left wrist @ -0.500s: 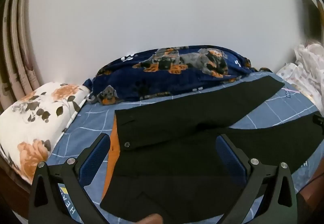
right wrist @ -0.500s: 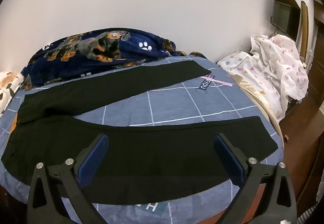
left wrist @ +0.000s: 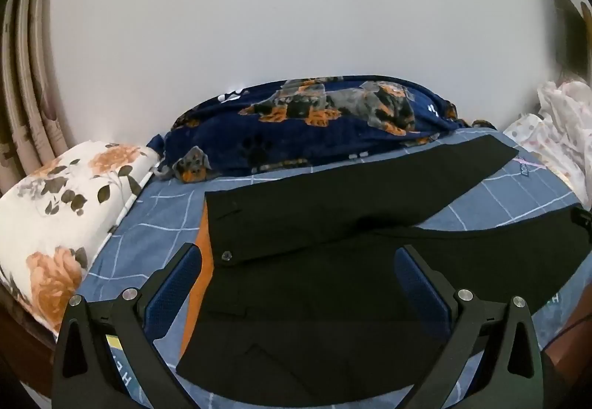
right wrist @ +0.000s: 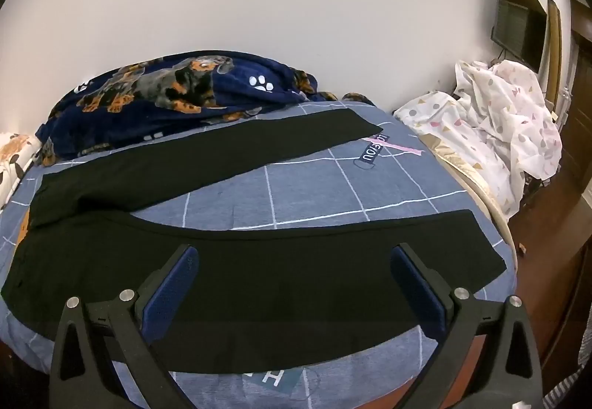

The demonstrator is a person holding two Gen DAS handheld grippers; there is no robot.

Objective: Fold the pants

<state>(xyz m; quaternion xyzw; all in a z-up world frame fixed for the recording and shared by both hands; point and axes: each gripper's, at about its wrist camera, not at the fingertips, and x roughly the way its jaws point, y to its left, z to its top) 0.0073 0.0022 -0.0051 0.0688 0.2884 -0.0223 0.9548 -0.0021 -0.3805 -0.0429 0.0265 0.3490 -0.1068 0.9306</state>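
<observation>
Black pants [left wrist: 325, 283] lie flat on a blue checked bed sheet [left wrist: 155, 224], waist at the left with a button [left wrist: 226, 255] showing, the two legs spread apart toward the right. In the right wrist view the far leg [right wrist: 207, 164] and the near leg [right wrist: 296, 268] form a V with bare sheet [right wrist: 314, 194] between. My left gripper [left wrist: 298, 272] hovers open above the waist and seat area. My right gripper [right wrist: 294, 272] hovers open over the near leg. Neither holds anything.
A navy dog-print blanket [left wrist: 333, 127] is heaped along the wall. A floral pillow [left wrist: 63, 209] lies at the left bed edge. White patterned bedding [right wrist: 499, 120] is piled at the right, beyond it dark wooden furniture and a wall screen [right wrist: 514, 20].
Both views shifted only slightly; the left gripper sits a touch higher over the waist. The pants have not moved and both grippers stay wide apart.
</observation>
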